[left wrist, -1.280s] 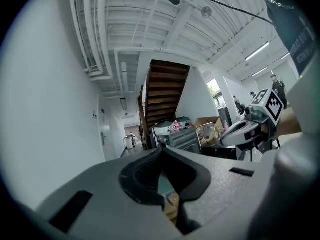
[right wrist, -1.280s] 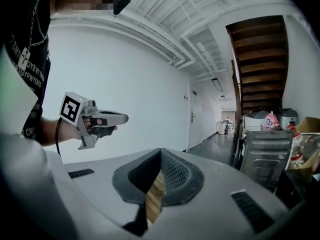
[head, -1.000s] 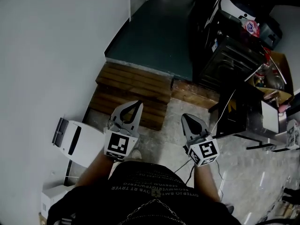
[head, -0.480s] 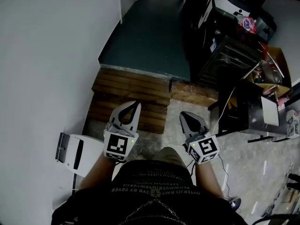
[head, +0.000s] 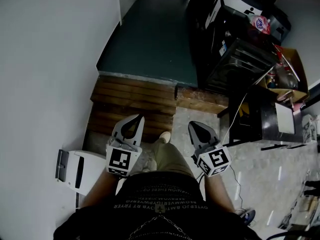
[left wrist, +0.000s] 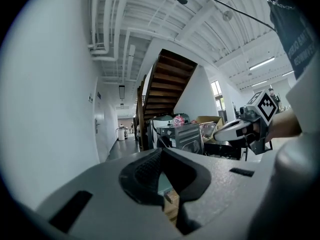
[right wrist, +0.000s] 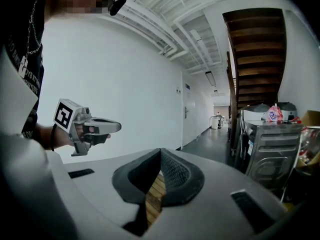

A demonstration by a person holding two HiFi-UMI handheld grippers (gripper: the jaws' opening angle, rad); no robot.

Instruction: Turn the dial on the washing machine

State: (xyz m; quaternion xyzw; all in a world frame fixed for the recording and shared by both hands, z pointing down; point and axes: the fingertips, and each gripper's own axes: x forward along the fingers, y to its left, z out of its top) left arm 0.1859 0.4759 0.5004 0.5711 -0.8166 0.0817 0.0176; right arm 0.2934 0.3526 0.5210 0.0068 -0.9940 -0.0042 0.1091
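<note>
Both grippers are held out in front of the person, over the floor. My left gripper (head: pixel 136 120) (left wrist: pixel 162 151) is shut with nothing in it. My right gripper (head: pixel 196 126) (right wrist: pixel 160 151) is also shut and empty. Dark front-loading machines (head: pixel 235 59) stand in a row at the upper right, well ahead of both grippers. One grey machine (right wrist: pixel 272 154) (left wrist: pixel 187 136) appears in each gripper view. No dial can be made out at this distance. Each gripper also sees the other: the right gripper (left wrist: pixel 222 132) and the left gripper (right wrist: pixel 112 127).
A low wooden slatted platform (head: pixel 132 104) lies just ahead, with dark teal floor (head: pixel 150 34) beyond it. A white wall runs along the left. A white box (head: pixel 80 169) sits on the floor at the left. A cluttered cardboard box (head: pixel 285 74) and a dark staircase (left wrist: pixel 165 84) are at the right.
The person has walked forward: the wooden platform and machines have come nearer, and a leg and shoe now show between the grippers. Both grippers stay shut.
</note>
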